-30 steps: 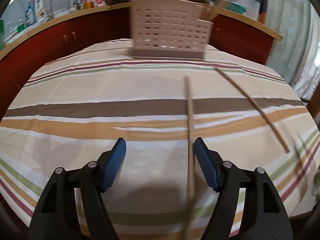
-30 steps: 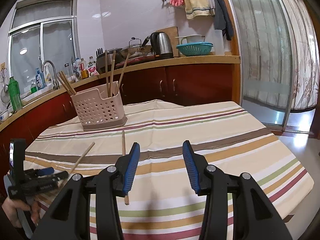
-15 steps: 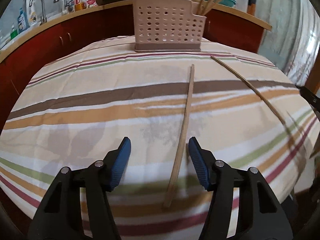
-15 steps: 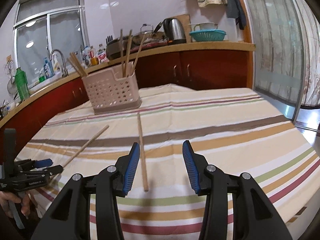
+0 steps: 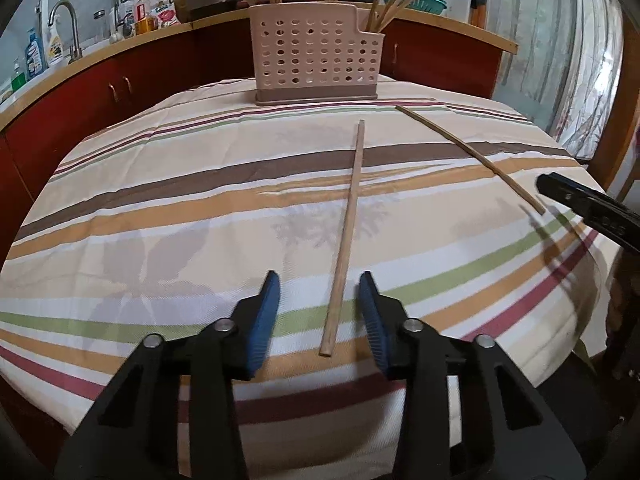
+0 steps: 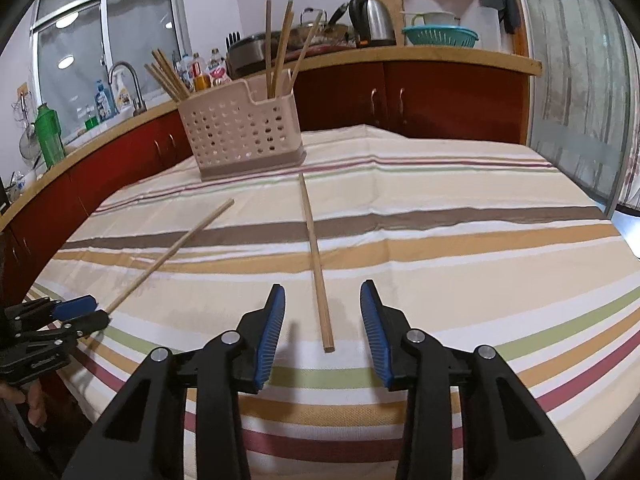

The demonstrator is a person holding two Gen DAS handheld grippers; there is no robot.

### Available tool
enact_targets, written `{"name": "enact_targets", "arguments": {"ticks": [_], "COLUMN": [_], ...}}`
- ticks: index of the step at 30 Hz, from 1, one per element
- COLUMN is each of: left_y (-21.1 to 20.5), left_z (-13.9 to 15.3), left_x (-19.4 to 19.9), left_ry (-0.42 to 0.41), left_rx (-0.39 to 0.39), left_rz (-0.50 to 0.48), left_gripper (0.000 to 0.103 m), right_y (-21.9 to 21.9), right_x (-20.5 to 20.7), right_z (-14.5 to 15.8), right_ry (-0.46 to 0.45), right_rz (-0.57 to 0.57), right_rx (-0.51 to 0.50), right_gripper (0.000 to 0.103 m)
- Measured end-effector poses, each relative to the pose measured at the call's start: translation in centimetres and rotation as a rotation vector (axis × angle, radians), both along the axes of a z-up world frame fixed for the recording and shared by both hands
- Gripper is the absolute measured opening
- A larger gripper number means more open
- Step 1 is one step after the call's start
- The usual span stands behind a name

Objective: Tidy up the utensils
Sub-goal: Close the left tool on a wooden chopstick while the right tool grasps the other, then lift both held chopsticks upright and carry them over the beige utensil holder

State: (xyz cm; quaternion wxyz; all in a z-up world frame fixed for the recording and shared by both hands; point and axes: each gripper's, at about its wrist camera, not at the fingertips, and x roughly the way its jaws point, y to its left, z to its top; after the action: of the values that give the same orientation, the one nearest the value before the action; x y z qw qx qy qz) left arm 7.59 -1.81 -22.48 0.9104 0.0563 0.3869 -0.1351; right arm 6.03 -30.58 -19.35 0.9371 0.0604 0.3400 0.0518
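We hold two grippers over a striped tablecloth [image 5: 168,184], using the perforated caddy [image 5: 316,64] at its far edge as landmark. Our left gripper [image 5: 318,312] straddles the near end of one chopstick [image 5: 348,224] that points toward the caddy, jaws closing, pads not yet touching. Our right gripper [image 6: 322,320] does likewise with a second chopstick [image 6: 316,256]. The caddy already holds several upright chopsticks [image 6: 280,48].

A: What covers the tabletop [image 5: 160,208]?
B: Matt woven cloth, striped and slightly wrinkled.
A: The chopsticks [image 5: 348,224]?
B: Bare pale wood, smooth and unvarnished. The utensil holder [image 5: 316,60] is matt perforated beige plastic.
A: The tongs?
B: Black plastic, ribbed blue pads [image 6: 272,324], shiny metal rivets [image 6: 415,336].
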Motion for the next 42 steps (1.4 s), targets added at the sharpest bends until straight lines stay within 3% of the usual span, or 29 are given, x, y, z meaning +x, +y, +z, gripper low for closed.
{"name": "enact_targets", "arguments": {"ticks": [3,7,12,14,16,22,27,42], "left_y": [0.1,0.2,0.2,0.4,0.6,0.6,1.1,2.8], "left_z": [0.1,0.1,0.1,0.1,0.1,0.3,1.6,8.9], "left_x": [-0.1,-0.1,-0.1,-0.1,0.0,-0.2,-0.5,-2.3], "left_ry": [-0.001,0.0,-0.005,-0.008,-0.005,-0.01,-0.056,-0.256], "left_rx": [-0.009,-0.018,-0.025,-0.031,-0.042,-0.066,-0.088,-0.156], "left_rz": [-0.006,-0.003,-0.001,0.003,0.004,-0.007,0.004,0.041], "left_gripper": [0.027,0.025,0.024,0.017,0.009,0.007,0.007,0.006], "right_y": [0.2,0.3,0.1,0.1,0.3,0.5,0.5,0.8], "right_x": [0.4,0.4,-0.1,-0.3,-0.5,-1.2,-2.1,-3.8], "right_z": [-0.4,-1.1,-1.4,-1.4,-1.3,-0.5,1.9,8.2], "right_ry": [0.028,0.065,0.067,0.067,0.066,0.037,-0.037,-0.208], "right_rz": [0.004,0.012,0.017,0.023,0.029,0.031,0.022,0.026], "right_rx": [-0.01,-0.021,-0.037,-0.031,-0.038,-0.046,-0.061,-0.052], "right_gripper": [0.036,0.031,0.011,0.008,0.007,0.007,0.007,0.007]}}
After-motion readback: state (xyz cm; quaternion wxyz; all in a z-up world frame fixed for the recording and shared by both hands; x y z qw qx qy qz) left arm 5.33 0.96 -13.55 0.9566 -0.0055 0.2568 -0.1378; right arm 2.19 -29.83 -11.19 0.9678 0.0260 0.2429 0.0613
